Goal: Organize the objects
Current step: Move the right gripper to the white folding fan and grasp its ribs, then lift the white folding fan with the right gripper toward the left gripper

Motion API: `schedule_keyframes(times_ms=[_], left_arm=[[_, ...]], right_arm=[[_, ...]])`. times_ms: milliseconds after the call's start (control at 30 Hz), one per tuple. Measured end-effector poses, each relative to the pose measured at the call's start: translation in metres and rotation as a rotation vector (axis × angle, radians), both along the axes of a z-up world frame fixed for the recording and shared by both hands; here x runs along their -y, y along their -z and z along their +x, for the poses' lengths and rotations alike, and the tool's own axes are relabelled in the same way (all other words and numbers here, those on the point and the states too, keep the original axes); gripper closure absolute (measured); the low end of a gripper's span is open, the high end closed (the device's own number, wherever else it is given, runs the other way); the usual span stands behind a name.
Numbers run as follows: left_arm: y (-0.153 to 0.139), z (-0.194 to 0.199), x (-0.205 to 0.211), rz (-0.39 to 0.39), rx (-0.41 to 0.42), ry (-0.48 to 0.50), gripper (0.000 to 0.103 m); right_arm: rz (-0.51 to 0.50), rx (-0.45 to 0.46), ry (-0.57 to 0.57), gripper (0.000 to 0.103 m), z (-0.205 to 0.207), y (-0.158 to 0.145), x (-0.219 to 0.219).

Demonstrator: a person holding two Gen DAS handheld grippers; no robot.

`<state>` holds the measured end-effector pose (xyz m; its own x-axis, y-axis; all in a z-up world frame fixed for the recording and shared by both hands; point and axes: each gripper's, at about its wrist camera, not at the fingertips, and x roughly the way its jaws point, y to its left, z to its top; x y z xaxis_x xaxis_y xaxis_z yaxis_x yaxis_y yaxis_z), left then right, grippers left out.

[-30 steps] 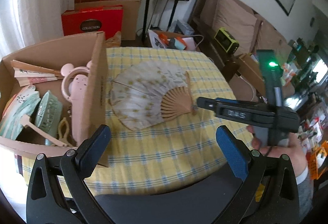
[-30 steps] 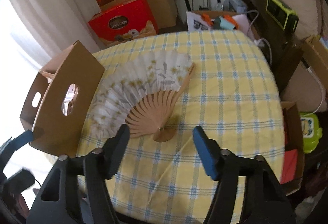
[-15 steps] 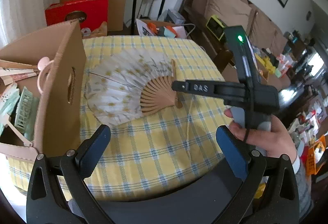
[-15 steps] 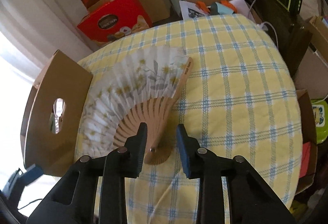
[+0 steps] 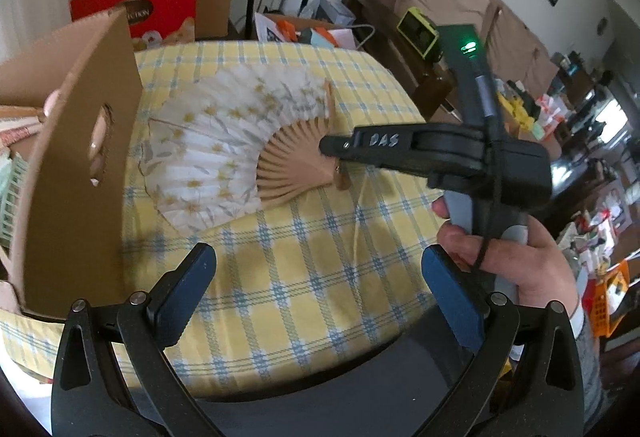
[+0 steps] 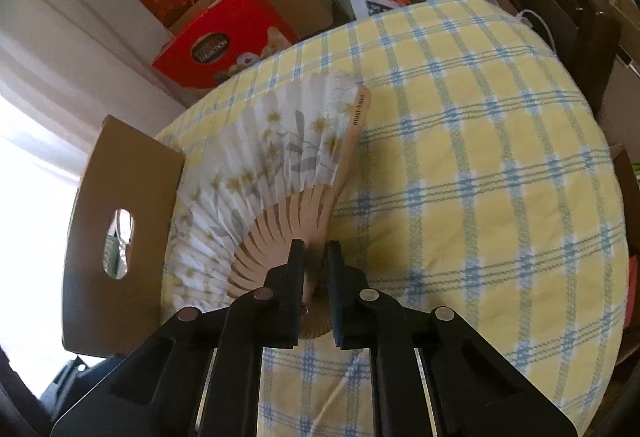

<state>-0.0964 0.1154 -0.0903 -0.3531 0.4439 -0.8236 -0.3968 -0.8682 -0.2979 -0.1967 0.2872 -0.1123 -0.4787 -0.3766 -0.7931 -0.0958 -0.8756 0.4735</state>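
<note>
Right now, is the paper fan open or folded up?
Open. The fan lies spread on the tablecloth, with its wooden ribs splayed out.

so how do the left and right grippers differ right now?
The left gripper has its blue-padded jaws spread wide over bare checked cloth, holding nothing. The right gripper has just closed narrow on the wooden ribs of the open paper fan. Both are black two-finger tools angled down at the table.

Fan (image 6: 276, 165): pleated matt paper leaf, floral print; smooth pale wooden ribs and guard.
Tablecloth (image 6: 480, 177): woven cloth, yellow and blue check, matt.
Box (image 5: 76, 173): plain brown cardboard, matt.
Right gripper (image 6: 316, 261): black matt plastic; bright metal pivot pins.
Left gripper (image 5: 316, 289): black matt plastic arms; blue pads, material unclear.
Red carton (image 6: 224, 41): glossy printed card.
</note>
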Motion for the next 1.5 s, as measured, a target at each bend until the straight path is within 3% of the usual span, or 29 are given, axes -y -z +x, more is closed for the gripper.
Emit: schedule_keyframes(times_ms=[167,400,500,633,733,900,967,1000,1133,1267,1500], left_arm=[[0.011,0.000,-0.003,0.058,0.066,0.007,0.000],[0.029,-0.010,0.014,0.276,0.230,-0.081,0.000],[0.037,-0.014,0.024,0.350,0.288,-0.137,0.000],[0.041,-0.017,0.032,0.359,0.293,-0.170,0.000],[0.045,-0.021,0.036,0.369,0.304,-0.194,0.000],[0.050,-0.024,0.031,0.378,0.318,-0.202,0.000],[0.053,-0.025,0.031,0.392,0.327,-0.211,0.000],[0.056,-0.026,0.031,0.401,0.337,-0.216,0.000],[0.062,-0.029,0.030,0.417,0.363,-0.226,0.000],[0.069,-0.033,0.028,0.469,0.397,-0.220,0.000],[0.073,-0.044,0.025,0.541,0.419,-0.216,0.000]], right_arm=[[-0.028,-0.024,0.040,0.096,0.011,-0.014,-0.014],[-0.088,-0.039,0.065,0.096,0.029,-0.031,-0.029],[-0.069,-0.033,0.069,0.096,0.032,-0.031,-0.030],[-0.014,-0.010,0.058,0.090,0.033,-0.023,-0.030],[-0.017,-0.007,0.043,0.074,0.033,-0.015,-0.024],[-0.005,0.002,0.028,0.074,0.026,-0.004,-0.012],[-0.006,0.004,0.029,0.077,0.021,0.002,-0.010],[-0.011,0.011,0.030,0.089,0.020,0.005,-0.009],[-0.113,0.023,0.070,0.094,0.020,0.010,-0.020],[-0.248,0.034,0.105,0.097,0.024,0.010,-0.033],[-0.314,0.037,0.092,0.097,0.034,-0.006,-0.034]])
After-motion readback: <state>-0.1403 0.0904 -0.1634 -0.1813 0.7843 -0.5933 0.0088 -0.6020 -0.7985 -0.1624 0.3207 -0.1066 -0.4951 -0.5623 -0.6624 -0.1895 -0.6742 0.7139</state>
